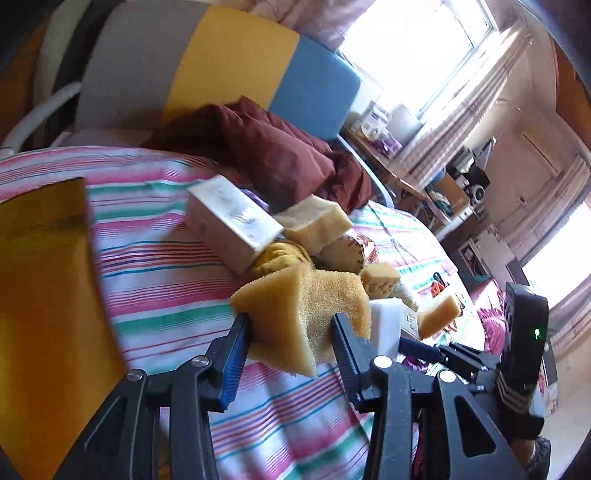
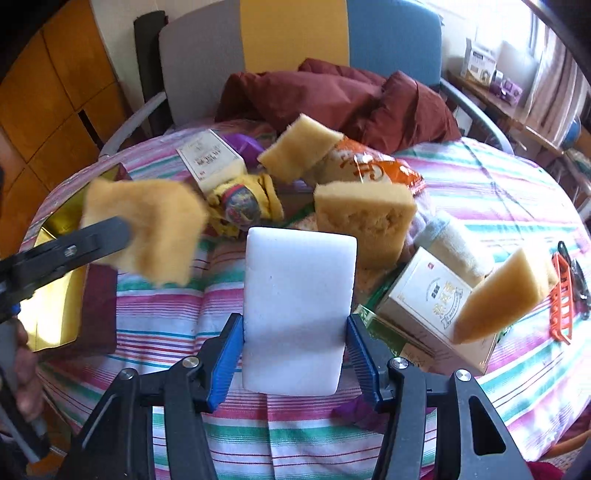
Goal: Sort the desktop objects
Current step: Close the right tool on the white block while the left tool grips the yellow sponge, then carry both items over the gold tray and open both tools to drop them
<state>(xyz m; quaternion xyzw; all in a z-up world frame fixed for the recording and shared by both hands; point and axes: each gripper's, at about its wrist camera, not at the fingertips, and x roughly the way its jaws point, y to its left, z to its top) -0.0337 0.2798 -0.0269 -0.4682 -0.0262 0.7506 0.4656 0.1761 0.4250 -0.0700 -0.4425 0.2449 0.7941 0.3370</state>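
Note:
My left gripper (image 1: 289,318) is shut on a yellow sponge (image 1: 295,295), which bulges between the blue pads and hangs above the striped tablecloth (image 1: 159,280). The right wrist view shows that same sponge (image 2: 147,225) raised at the left, over a gold box (image 2: 55,288). My right gripper (image 2: 294,319) is shut on a white foam block (image 2: 299,295), held upright in front of the pile. The pile holds more yellow sponges (image 2: 365,221), a white carton (image 2: 210,158), an orange snack bag (image 2: 373,162), a tea box (image 2: 428,302) and a yellow patterned cloth (image 2: 243,203).
A maroon cloth (image 2: 332,96) lies at the table's far edge before a grey, yellow and blue chair back (image 2: 291,33). An orange clip (image 2: 561,295) lies at the right. A person's hand (image 2: 26,376) is at the lower left. Shelves with boxes (image 2: 491,70) stand beyond.

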